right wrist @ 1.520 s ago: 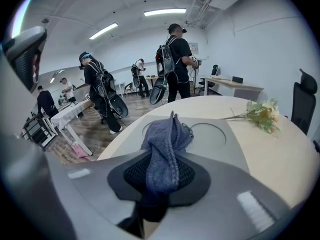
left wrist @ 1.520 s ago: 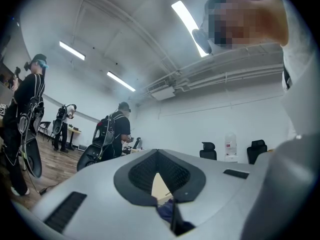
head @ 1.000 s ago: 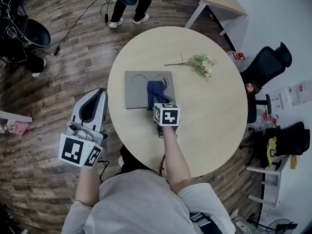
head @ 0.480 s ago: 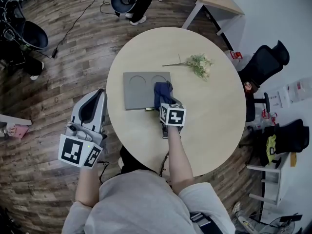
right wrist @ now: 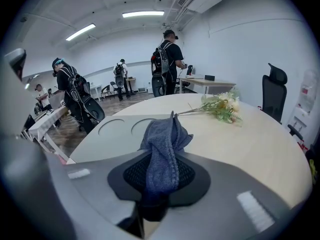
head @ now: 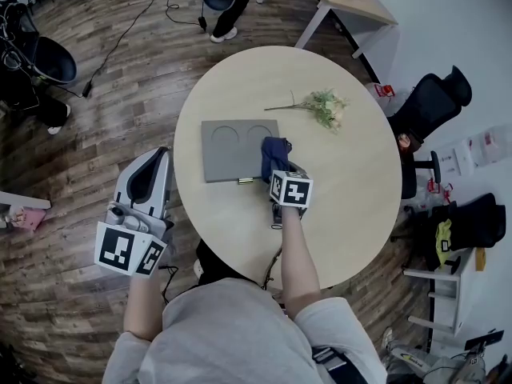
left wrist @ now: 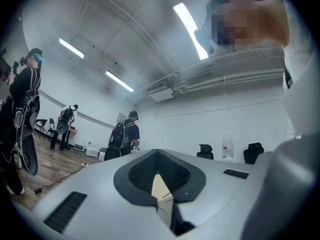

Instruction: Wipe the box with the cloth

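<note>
I judge the wipe itself to be in hand: the right gripper (right wrist: 159,181) has its jaws clamped on the blue cloth (right wrist: 165,144), which bunches up out of the pads and hangs over the right end of the flat grey box (head: 232,152), lying a little left of the middle of the round table (head: 352,206). The next move, as I read it, calls for drawing the cloth leftward across the lid and its two round recesses with steady downward pressure; nothing braces the box, so it could slide. The left gripper (head: 157,160) hangs off the table's left side over the wood floor, jaws drawn together on nothing. The head view gives me the layout: cloth at the box's right edge, a sprig of flowers (head: 326,106) on the far side. Only the right gripper view shows the bite on the cloth. The left gripper view tilts up at ceiling lights and standing people, and shows no box.
</note>
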{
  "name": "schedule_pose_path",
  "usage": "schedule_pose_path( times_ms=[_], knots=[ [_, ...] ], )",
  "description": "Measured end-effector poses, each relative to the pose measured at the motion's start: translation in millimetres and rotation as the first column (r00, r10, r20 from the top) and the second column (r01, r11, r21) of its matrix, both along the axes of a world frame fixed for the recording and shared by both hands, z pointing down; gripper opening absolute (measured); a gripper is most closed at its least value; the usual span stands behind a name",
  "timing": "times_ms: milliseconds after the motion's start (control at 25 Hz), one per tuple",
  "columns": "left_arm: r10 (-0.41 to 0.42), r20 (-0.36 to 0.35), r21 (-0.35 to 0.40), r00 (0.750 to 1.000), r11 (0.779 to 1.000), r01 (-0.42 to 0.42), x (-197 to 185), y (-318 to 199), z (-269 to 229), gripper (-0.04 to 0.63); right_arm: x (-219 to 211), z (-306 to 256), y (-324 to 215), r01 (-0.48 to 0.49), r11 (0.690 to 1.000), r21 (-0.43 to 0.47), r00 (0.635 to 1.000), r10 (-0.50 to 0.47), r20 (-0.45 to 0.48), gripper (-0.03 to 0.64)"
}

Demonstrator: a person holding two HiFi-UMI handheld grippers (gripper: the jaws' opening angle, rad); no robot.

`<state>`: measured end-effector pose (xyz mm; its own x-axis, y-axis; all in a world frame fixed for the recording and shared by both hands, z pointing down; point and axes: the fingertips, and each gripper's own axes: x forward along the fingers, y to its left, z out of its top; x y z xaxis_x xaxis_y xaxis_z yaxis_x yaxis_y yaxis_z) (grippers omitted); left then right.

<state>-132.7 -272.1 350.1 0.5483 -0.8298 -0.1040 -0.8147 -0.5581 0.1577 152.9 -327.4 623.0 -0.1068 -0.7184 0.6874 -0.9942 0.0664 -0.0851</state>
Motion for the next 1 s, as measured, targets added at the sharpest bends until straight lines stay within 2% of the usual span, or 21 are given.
schedule_pose_path(
  times_ms=[560,720,1000],
  knots=[
    [-0.032,-0.020,-0.003,0.999,0.999,0.032,-14,0,-1,0.008,33,4,10,-0.074,0.997,-0.013,0.997,0.074,-0.005,0.080],
    [-0.036,-0.017,0.006,0.999,0.999,0.036,-15,0,-4,0.008,32,2,8,-0.063,0.998,-0.005,0.998,0.063,-0.033,0.080],
    [-0.046,-0.007,0.028,0.999,0.999,0.046,-16,7,-15,0.008,19,-12,20,-0.022,0.997,0.079,1.000,0.022,0.003,0.083]
  ],
)
